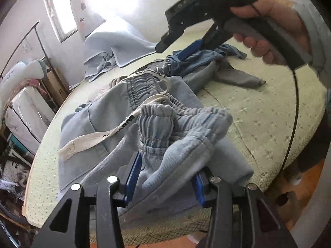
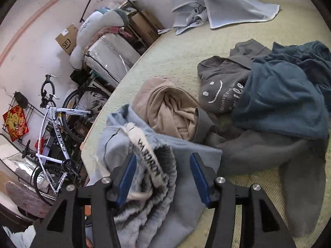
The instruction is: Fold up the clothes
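Light blue sweatpants (image 1: 115, 111) with an elastic waistband and a white printed drawstring (image 1: 91, 140) lie crumpled on the bed. My left gripper (image 1: 165, 177) has its blue fingers (image 1: 134, 171) on either side of a bunched cuff and leg of the pants; the jaws stand fairly wide with cloth filling the gap. My right gripper (image 2: 163, 173) is open above the pants' waistband (image 2: 157, 165), nothing clamped. It also shows in the left wrist view (image 1: 186, 51), held high over the clothes pile.
A pale green bedspread (image 1: 258, 111) covers the bed. A pile of a grey smiley sweatshirt (image 2: 219, 82), a teal garment (image 2: 279, 95) and a beige garment (image 2: 165, 103) lies beyond. A light blue blanket (image 2: 217, 2) lies at the back. A bicycle (image 2: 58, 124) and boxes stand beside the bed.
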Tool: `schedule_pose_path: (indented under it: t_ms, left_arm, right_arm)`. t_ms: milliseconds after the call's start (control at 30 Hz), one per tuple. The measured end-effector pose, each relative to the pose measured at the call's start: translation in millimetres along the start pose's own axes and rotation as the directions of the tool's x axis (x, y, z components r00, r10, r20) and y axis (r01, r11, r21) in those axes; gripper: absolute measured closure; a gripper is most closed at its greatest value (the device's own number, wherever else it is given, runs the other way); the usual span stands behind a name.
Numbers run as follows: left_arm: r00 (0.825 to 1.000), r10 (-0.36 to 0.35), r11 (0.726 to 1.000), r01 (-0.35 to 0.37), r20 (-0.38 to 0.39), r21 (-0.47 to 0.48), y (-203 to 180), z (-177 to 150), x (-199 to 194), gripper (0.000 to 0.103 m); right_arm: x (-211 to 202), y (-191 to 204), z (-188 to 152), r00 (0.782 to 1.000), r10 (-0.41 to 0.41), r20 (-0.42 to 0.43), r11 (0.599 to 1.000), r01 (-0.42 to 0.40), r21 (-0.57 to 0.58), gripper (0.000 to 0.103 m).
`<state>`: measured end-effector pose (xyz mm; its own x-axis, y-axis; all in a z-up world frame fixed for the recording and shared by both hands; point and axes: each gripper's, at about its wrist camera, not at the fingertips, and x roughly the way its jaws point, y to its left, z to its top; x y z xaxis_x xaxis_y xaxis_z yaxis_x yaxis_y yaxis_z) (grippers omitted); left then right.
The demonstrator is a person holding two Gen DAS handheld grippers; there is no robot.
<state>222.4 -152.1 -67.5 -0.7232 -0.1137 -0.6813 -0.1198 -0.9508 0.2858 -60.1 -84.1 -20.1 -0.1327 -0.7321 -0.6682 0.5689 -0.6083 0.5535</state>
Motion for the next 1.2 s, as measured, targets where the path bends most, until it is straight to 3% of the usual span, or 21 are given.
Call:
schedule_pose_path:
  t_ms: [100, 167, 267, 333, 433, 633, 800, 833, 867, 967, 1100, 1200]
  left_arm:
    - [1.000, 0.005, 0.999, -0.006, 0.020, 0.046, -9, 0, -8, 0.054]
    - [0.998, -0.040, 0.997, 0.036, 0.055, 0.071, -15, 1, -17, 0.052]
    - [0.985, -0.100, 0.991, 0.086, 0.138, 0.104, -26, 6, -39, 0.034]
    - [0.983, -0.104, 0.991, 0.091, 0.148, 0.093, -31, 10, -45, 0.034]
    - [0.989, -0.056, 0.997, 0.049, 0.138, 0.056, -27, 13, -42, 0.034]
    - [0.999, -0.001, 0.993, 0.006, 0.039, -0.121, 8, 23, -5, 0.034]
    - [1.000, 0.009, 0.993, -0.012, -0.027, -0.114, 1, 30, 30, 0.035]
    - [0.999, 0.015, 0.995, -0.018, -0.032, -0.097, -4, 31, 33, 0.041]
    - [0.999, 0.022, 0.996, -0.025, -0.033, -0.081, -8, 31, 36, 0.063]
    - [1.000, 0.030, 0.997, -0.030, 0.001, -0.068, -14, 32, 31, 0.084]
    - [0.996, 0.016, 0.993, -0.006, 0.085, -0.120, -5, 32, 9, 0.087]
    - [0.999, -0.036, 0.991, 0.040, 0.035, -0.127, -6, 23, 14, 0.087]
  right_arm:
    - [-12, 7, -14, 1.000, 0.011, -0.023, 0.999, -0.012, -0.033, 0.045]
    - [-16, 13, -23, 0.998, 0.038, -0.055, 0.998, -0.041, -0.054, 0.045]
    - [-7, 28, -41, 0.983, 0.114, -0.146, 0.987, -0.128, -0.092, 0.045]
    - [0, 37, -56, 0.964, 0.161, -0.213, 0.974, -0.190, -0.124, 0.047]
    - [12, 41, -70, 0.954, 0.150, -0.258, 0.971, -0.192, -0.146, 0.048]
    - [0, 31, -60, 0.977, 0.127, -0.171, 0.985, -0.145, -0.096, 0.047]
    - [-11, 22, -43, 0.990, 0.094, -0.107, 0.993, -0.101, -0.056, 0.047]
    - [-12, 20, -40, 0.991, 0.089, -0.098, 0.994, -0.094, -0.050, 0.047]
    - [-11, 19, -37, 0.992, 0.082, -0.092, 0.995, -0.086, -0.045, 0.047]
    - [-5, 17, -24, 0.994, 0.071, -0.079, 0.996, -0.075, -0.050, 0.047]
    - [13, 20, -3, 0.993, 0.070, -0.095, 0.996, -0.075, -0.049, 0.047]
    - [25, 26, 2, 0.993, 0.052, -0.104, 0.995, -0.060, -0.075, 0.047]
